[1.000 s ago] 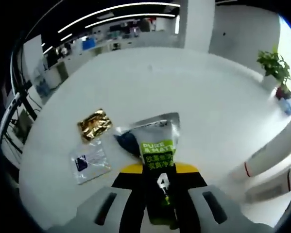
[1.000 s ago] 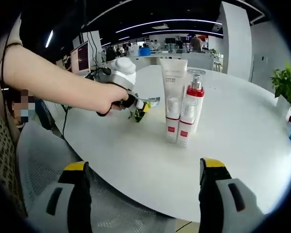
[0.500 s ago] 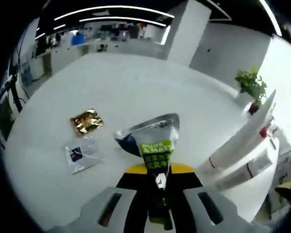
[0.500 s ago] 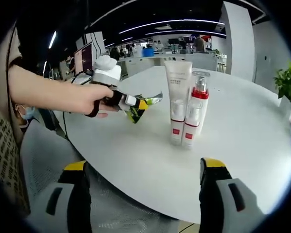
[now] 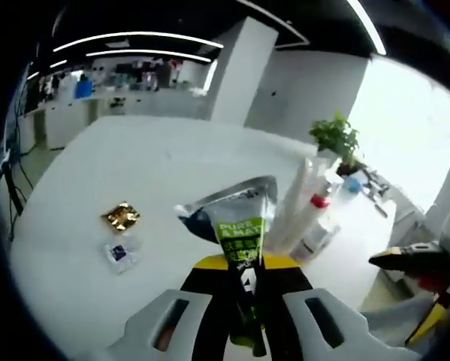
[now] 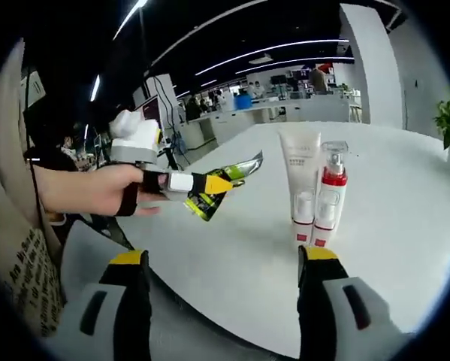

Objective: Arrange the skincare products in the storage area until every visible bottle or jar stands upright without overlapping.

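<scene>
White round table [image 6: 405, 226] fills the workspace. Left gripper [image 5: 243, 301] clamps a green tube [image 5: 243, 248] aloft, near the upright white tube [image 6: 300, 184] and pump bottle [image 6: 327, 197]. Right gripper [image 6: 221, 301] hangs wide, empty. Next: stand the tube beside them.

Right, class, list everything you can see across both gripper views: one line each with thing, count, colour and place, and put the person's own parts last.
Round table: one, white, under everything.
Tall squeeze tube standing on its cap: one, white with a red band, upright on the table.
Pump bottle: one, clear and white with a red collar, upright, right beside the tube.
Soft foil-ended tube with green label: one, silver and green, held off the table in the left tool.
Crinkled foil sachet: one, gold, flat on the table.
Clear plastic sachet: one, clear with a dark patch, next to the gold one.
Potted plant: one, green, far table edge.
Left tool: shut on the green-label tube.
Right tool: open, holding nothing.
Hand: one, gripping the left tool.
</scene>
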Tool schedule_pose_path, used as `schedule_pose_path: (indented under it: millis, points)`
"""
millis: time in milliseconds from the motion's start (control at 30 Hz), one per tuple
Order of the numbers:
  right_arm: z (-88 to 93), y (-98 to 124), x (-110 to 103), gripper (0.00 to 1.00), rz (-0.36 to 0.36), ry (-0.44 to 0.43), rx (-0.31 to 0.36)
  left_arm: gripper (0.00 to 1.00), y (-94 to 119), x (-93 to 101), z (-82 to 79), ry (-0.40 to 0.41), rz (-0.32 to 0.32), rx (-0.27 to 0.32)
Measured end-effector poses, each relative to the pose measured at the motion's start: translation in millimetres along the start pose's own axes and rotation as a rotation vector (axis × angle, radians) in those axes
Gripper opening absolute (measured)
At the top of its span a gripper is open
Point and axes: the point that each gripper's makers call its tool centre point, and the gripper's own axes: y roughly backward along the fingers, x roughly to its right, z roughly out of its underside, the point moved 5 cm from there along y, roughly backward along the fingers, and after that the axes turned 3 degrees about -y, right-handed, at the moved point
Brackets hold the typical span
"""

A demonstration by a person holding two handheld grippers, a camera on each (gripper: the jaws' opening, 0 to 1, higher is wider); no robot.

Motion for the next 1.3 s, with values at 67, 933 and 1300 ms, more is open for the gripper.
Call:
schedule_pose_path:
  millis: [67,933,1300]
  points:
    - [-6.4,-1,-2,0.78,-0.014,-0.045,0.035,0.09,7,6.2,-1.2,-0.006,0.025,0.018]
    - [-65.6,-37,-20,0.54,-0.169,-0.470,0.335,0.10,73,58.7,-8.0,-0.117,0.261,0.136]
    - [-63.4,-37,-30,0.21,-0.165,-0.504,0.326,0.10,81,60.7,-1.9,-0.138,0.260,0.120]
